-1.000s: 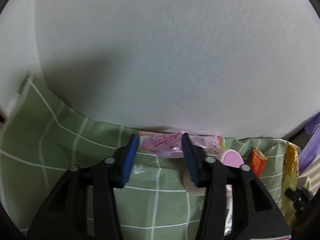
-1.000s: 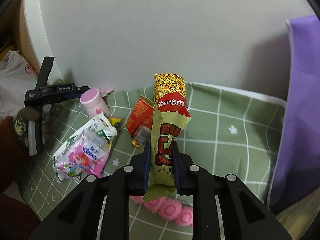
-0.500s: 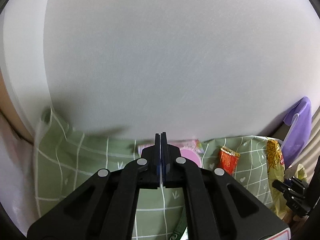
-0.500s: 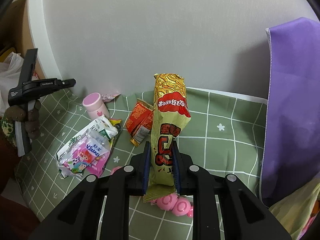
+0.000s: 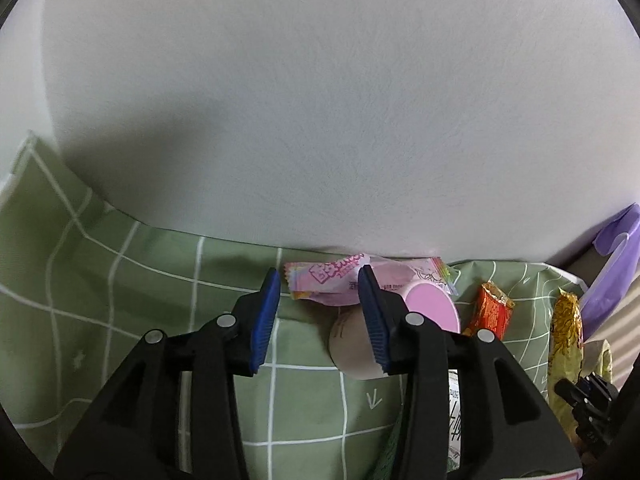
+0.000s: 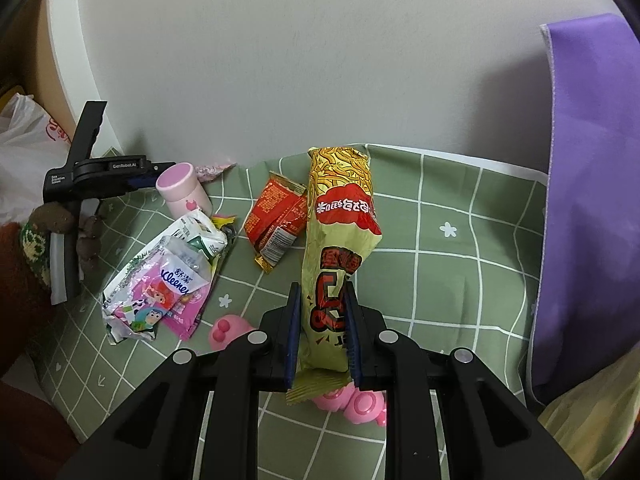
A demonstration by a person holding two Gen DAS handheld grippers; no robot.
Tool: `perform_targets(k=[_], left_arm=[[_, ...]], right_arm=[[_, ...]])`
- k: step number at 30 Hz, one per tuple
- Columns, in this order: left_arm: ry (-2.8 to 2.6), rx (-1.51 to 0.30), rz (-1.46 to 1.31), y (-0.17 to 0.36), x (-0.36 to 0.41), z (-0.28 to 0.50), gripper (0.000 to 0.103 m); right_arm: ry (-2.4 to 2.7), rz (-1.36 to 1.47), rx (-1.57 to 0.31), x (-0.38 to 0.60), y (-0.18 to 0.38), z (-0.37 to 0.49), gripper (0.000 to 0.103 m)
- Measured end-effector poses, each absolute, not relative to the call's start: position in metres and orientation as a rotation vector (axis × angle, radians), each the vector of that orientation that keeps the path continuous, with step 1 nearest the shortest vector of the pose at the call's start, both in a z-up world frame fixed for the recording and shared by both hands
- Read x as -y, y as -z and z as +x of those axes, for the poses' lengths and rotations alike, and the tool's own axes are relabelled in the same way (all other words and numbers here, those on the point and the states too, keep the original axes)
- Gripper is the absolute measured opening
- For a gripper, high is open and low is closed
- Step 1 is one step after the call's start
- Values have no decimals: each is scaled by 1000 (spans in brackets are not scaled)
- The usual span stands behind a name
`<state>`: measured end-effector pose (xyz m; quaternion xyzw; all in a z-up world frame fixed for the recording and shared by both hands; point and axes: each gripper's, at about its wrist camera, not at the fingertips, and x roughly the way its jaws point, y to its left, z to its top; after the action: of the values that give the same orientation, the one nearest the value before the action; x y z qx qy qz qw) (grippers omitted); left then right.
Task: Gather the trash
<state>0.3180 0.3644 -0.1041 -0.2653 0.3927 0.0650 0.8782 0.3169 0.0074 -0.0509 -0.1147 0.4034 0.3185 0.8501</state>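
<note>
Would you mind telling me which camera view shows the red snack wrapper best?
The right wrist view: the red snack wrapper lies whole and unobstructed on the green checked cloth. The left wrist view shows only its upper part.

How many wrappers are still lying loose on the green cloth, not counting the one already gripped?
3: red wrapper mid-cloth, Kleenex pack pile at left, pink wrapper by the wall ahead of the left gripper. More may hide in the pile.

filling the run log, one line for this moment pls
left gripper: open, facing pink wrapper | right gripper: shut on yellow noodle packet | red wrapper: on cloth
</note>
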Motion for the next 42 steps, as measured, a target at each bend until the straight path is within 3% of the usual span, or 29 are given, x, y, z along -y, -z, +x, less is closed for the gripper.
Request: perform_targets(k=[12,17,21,26,27,29,32,42], left_arm=[[-35,-900,-501,124,-325,325,35],[-21,-888,-473,121,-315,309,17],[-43,-840,-444,110,-319,288,12],[-70,-805,-323,94,-318,277,13],[-65,-807,-276,92,-315,281,15],[-56,-804,-203,83,-307,291,29],[6,-814,-157,86,-298,311,36],[70,-896,-153,116,-296,361,37]], right_arm=[[-682,-258,-862,-18,56,324,20],[-689,-263,-849,-18,53,322,20],[-676,-260,-837,-13,48,319,20],[-655,-251,-823,-9,45,314,20],[-652,-243,-822,-7,44,314,20],[-648,-231,-819,-3,44,315,20],[-645,-212,-816,2,43,315,20],[-632,-200,-819,8,43,317,20]])
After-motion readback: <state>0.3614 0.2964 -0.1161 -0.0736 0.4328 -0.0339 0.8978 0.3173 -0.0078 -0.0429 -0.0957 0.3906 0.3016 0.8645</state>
